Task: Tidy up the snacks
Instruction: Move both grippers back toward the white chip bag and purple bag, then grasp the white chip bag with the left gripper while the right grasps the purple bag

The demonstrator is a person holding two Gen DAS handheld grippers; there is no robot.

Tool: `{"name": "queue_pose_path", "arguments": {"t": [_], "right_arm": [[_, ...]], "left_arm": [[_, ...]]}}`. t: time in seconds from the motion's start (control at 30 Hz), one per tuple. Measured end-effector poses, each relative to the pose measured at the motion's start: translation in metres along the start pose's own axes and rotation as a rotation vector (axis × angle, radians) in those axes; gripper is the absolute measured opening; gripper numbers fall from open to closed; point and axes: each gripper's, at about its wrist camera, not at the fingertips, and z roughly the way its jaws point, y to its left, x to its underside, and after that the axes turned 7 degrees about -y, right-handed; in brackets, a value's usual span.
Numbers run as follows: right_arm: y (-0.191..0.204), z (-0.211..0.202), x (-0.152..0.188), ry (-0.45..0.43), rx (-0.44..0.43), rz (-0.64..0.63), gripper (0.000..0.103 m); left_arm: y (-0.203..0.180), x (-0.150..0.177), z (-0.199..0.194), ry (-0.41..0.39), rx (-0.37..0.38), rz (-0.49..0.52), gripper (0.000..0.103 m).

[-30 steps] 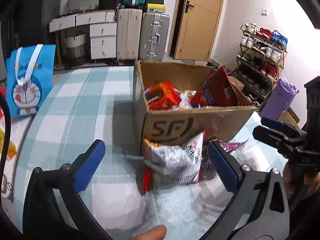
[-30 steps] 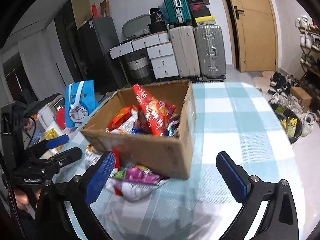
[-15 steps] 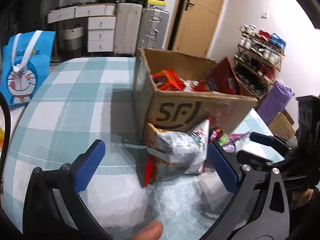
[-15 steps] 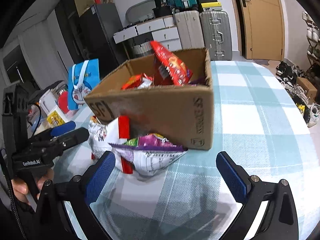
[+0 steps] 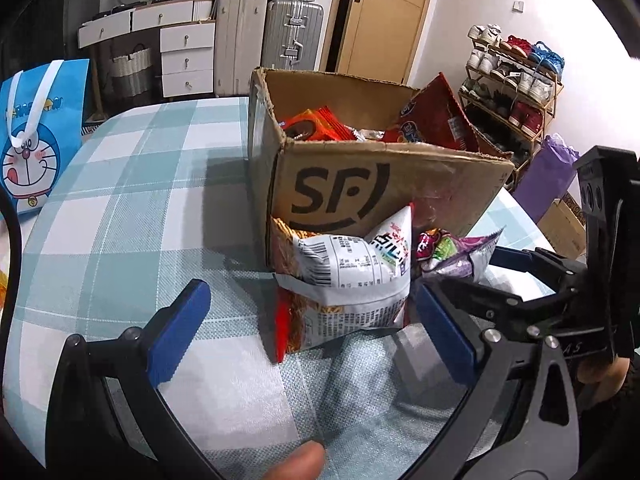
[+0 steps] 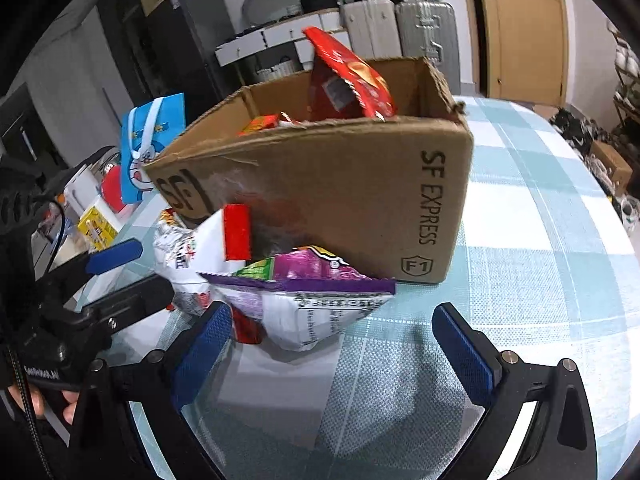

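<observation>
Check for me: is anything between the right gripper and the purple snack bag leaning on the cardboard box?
Nothing visible. The open right gripper faces the purple snack bag directly, only bare checked tablecloth between. The white snack bag crowds its left side, and the left gripper hovers there too.

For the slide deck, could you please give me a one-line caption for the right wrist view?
Open right gripper approaches a purple snack bag leaning against the cardboard box of snacks.

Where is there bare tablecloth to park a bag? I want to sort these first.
Free: the checked cloth left of the cardboard box, toward the blue cartoon bag, and right of the box. Crowded: the box front, where the white snack bag and purple snack bag lie.
</observation>
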Motion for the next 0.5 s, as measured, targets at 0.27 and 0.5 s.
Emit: {"name": "queue_pose_path", "arguments": {"t": [0.27, 0.5], "right_arm": [[0.001, 0.011, -0.001, 0.027, -0.04, 0.016, 0.095], [0.007, 0.018, -0.004, 0.021, -0.053, 0.015, 0.081]], "left_arm": [[0.006, 0.002, 0.008, 0.018, 0.019, -0.014, 0.102], [0.011, 0.003, 0.013, 0.024, 0.016, -0.024, 0.102]]}}
